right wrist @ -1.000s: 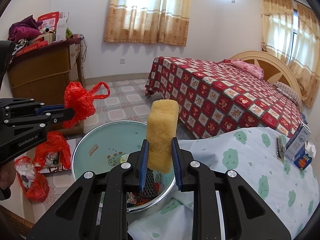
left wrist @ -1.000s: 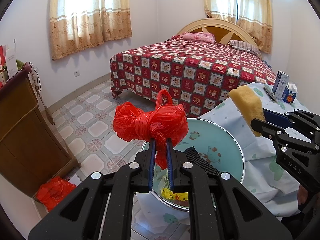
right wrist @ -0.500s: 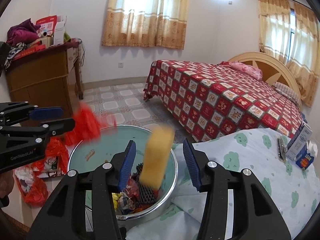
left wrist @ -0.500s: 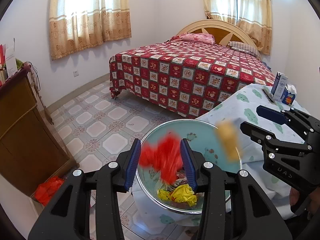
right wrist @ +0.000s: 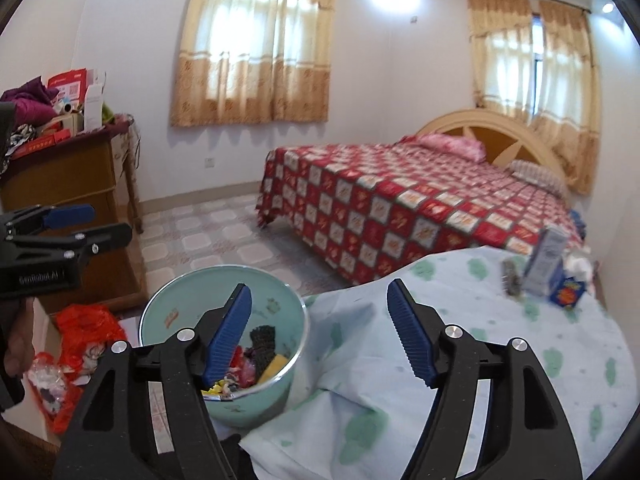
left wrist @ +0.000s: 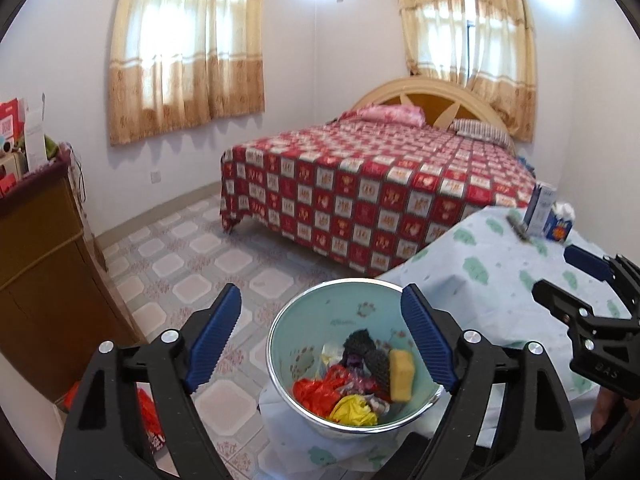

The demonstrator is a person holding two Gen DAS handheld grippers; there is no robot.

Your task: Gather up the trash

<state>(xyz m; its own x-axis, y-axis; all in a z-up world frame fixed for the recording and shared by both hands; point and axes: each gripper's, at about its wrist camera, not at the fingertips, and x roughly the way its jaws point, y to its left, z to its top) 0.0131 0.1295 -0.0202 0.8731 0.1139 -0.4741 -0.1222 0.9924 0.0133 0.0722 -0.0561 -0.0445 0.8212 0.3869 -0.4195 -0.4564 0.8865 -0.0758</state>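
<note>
Both wrist views look down past their fingers (left wrist: pixel 218 336) toward the bed (left wrist: pixel 380 196), sharing the basin (left wrist: pixel 280 320).

Blurred beyond reading: print on the carton (right wrist: pixel 546 262) and small blue box (right wrist: pixel 567 292) at the table's far end. Dark object (right wrist: pixel 510 278) beside them too smeared to identify. Half hidden behind the right gripper's left finger (right wrist: pixel 228 334): trash in the basin (right wrist: pixel 280 384). Cut off at the frame's left edge: cabinet (left wrist: pixel 36 280). Partly masked by the left gripper's frame: red bag on the floor (left wrist: pixel 150 420).
</note>
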